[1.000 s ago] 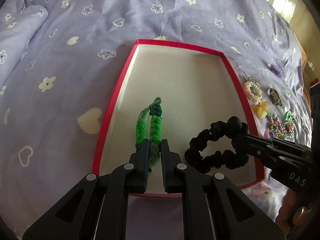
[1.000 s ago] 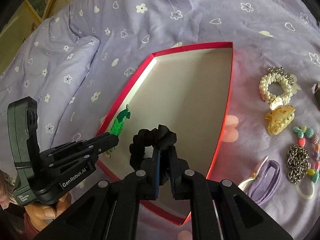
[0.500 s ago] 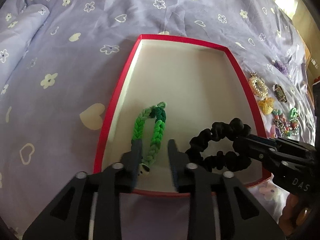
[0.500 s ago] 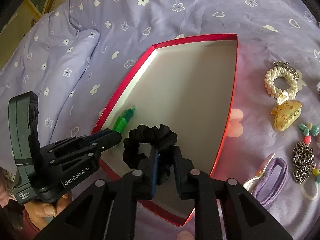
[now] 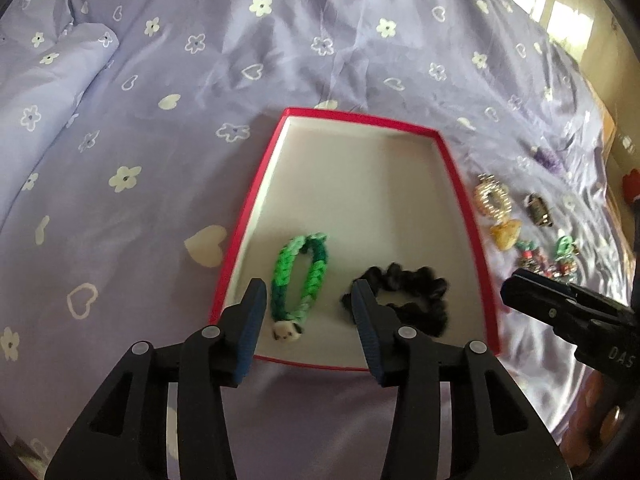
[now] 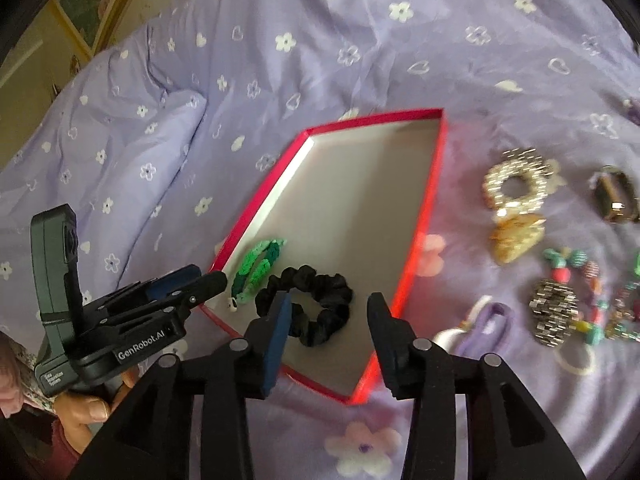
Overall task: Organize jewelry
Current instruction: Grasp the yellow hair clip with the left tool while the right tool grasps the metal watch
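A shallow red-rimmed box lies on the lilac bedsheet. In its near end a green braided bracelet with a small white charm lies flat, and a black scrunchie lies to its right. My left gripper hovers above the bracelet, jaws opening, pads clear of it. In the right wrist view my right gripper hangs over the scrunchie, jaws opening, nothing pressed between them. The left gripper shows beside the bracelet at the box's near left corner.
To the right of the box lie a pearl scrunchie, an amber claw clip, a dark watch-like piece, bead bracelets, a metal chain and a lilac band. A rolled quilt sits at the left.
Both grippers opened, letting the green bracelet and the black scrunchie drop onto the box floor. Both have risen and drawn back from the box; the right one shifted rightward.
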Motion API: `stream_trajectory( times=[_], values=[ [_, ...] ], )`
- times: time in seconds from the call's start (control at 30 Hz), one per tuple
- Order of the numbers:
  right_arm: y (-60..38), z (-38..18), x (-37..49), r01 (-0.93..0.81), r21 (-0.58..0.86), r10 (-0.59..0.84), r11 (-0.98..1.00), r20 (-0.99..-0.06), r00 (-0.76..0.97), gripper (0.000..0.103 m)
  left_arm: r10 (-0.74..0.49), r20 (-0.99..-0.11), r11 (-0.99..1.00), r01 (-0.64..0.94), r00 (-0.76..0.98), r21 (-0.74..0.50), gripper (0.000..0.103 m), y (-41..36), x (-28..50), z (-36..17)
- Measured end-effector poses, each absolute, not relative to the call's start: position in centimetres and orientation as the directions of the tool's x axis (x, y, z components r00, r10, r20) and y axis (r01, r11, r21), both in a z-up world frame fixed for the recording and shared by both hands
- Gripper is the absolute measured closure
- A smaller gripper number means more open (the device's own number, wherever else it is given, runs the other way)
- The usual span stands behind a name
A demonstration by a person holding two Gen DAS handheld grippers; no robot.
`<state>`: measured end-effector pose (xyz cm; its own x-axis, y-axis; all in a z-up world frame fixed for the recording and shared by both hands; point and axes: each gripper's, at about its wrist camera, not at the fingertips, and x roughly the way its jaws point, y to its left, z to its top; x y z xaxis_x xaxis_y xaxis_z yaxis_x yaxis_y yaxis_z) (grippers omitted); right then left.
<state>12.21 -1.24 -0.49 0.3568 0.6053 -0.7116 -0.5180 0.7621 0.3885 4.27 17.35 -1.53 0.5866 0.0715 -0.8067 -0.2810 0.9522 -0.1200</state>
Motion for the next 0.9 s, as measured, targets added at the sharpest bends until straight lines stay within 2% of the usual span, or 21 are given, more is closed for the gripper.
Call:
stream_trajectory(
  times=[0.33,0.9],
  values=[
    [-8.9,1.0,11.5,-0.432,0.387,0.567,0.815,-0.685,0.458,0.060,0.002,-0.769,0.965,-0.204,0.639,-0.167,0.059,12.8,4.8,0.9],
    [-18.0,1.4,13.5,-0.279,0.382,0.472,0.881,-0.669,0.574,0.060,-0.106,-0.770,0.985,-0.038,0.629,-0.166,0.058,5.3,9.1,1.3]
  ],
)
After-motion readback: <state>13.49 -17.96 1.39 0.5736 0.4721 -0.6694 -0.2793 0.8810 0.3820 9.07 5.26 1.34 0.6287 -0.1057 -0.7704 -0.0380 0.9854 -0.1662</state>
